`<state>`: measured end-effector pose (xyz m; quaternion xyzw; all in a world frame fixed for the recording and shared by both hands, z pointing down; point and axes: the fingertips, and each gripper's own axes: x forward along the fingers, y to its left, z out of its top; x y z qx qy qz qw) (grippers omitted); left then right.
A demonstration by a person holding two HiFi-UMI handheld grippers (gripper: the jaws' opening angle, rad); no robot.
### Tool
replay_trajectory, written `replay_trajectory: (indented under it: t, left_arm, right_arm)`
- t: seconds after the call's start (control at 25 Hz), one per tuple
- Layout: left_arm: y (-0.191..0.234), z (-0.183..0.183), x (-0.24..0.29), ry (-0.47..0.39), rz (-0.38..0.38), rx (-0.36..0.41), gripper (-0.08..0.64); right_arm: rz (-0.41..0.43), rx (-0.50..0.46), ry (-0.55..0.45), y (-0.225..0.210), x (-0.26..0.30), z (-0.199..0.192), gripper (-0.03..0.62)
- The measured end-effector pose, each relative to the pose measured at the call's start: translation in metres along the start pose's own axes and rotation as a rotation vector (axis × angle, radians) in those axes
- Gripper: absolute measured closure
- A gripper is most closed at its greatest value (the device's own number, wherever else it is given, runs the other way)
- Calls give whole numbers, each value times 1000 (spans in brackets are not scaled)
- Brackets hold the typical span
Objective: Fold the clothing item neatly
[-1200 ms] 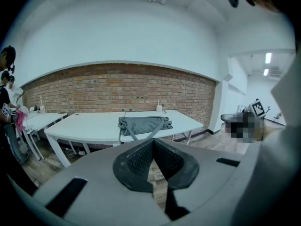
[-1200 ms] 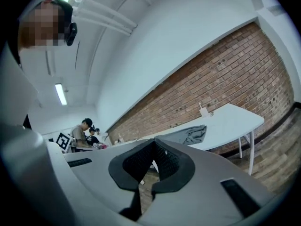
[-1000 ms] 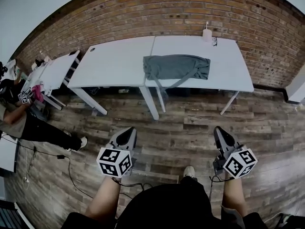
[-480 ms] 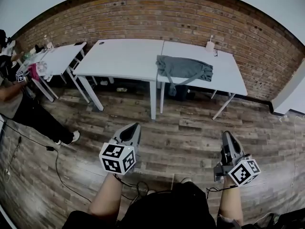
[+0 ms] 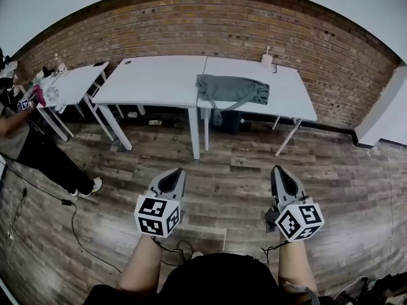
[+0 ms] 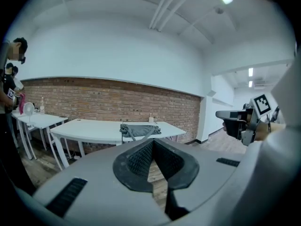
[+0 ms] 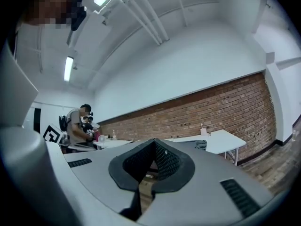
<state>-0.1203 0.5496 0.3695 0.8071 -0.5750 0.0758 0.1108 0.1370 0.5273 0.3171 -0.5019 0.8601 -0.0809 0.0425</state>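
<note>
A grey garment lies crumpled on the right white table against the brick wall, one strip hanging over the front edge. It also shows far off in the left gripper view as a grey heap and, partly hidden, in the right gripper view. My left gripper and right gripper hang low over the wooden floor, well short of the table. Both are shut with nothing between the jaws.
A second white table joins the first on the left, and a smaller one stands further left with a person beside it. A small white bottle sits at the back of the right table. Cables lie on the floor.
The view has shifted, so the tables sit slightly further left and closer in the head view. Both grippers stay shut; the right one has risen and moved a little left.
</note>
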Motion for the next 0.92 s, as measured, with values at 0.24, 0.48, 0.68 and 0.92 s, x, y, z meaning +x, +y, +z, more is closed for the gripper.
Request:
replay_trajectory:
  t: [0.24,0.48,0.68,0.92]
  left_arm:
    - [-24,-11,7,44,-2,24,561]
    - [-40,-19,5,56,-4,48,561]
    - [-39,-22,1,64,10,52,561]
    - [-35,-20,-7,59,29,66,561]
  right_arm:
    - [-3,-59,31,-10,-26,-8,592]
    - [28,-82,52,-10,-33,-18,592]
    - [56,-91,48,-4,-32,-18,592]
    - [81,-115,53,7,-28,-17,592]
